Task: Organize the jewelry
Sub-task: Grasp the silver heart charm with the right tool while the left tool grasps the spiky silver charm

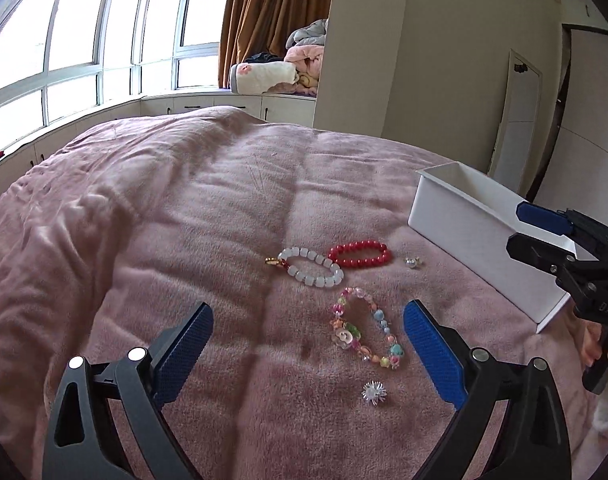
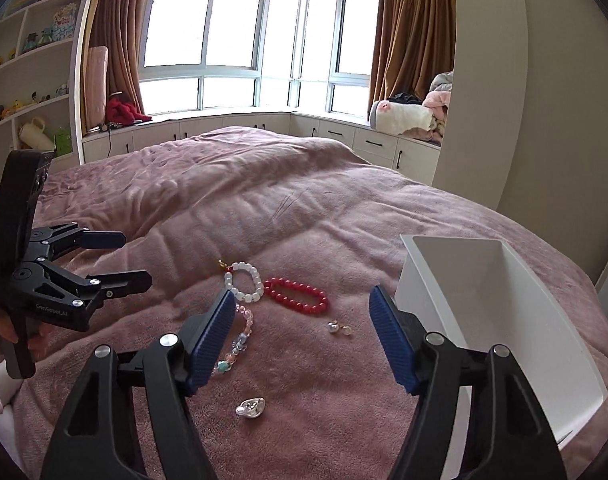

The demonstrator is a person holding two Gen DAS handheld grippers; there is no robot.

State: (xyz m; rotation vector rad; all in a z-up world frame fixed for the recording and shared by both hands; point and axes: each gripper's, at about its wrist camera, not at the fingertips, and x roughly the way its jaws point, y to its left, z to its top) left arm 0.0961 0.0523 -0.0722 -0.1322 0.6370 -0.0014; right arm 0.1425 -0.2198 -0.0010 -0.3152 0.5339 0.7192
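We judge the multicolored bead bracelet (image 1: 367, 330), lying on the bed (image 1: 184, 240) between our left gripper (image 1: 307, 328)'s wide-open, empty jaws, light, limp and probably slippery, best pinched across one strand; right gripper (image 2: 302, 322) open too.

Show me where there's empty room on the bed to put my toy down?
The pink blanket is bare all the way from the white bead bracelet to the window. It is crowded between that bracelet, the red bracelet, the colourful bracelet and the white box.
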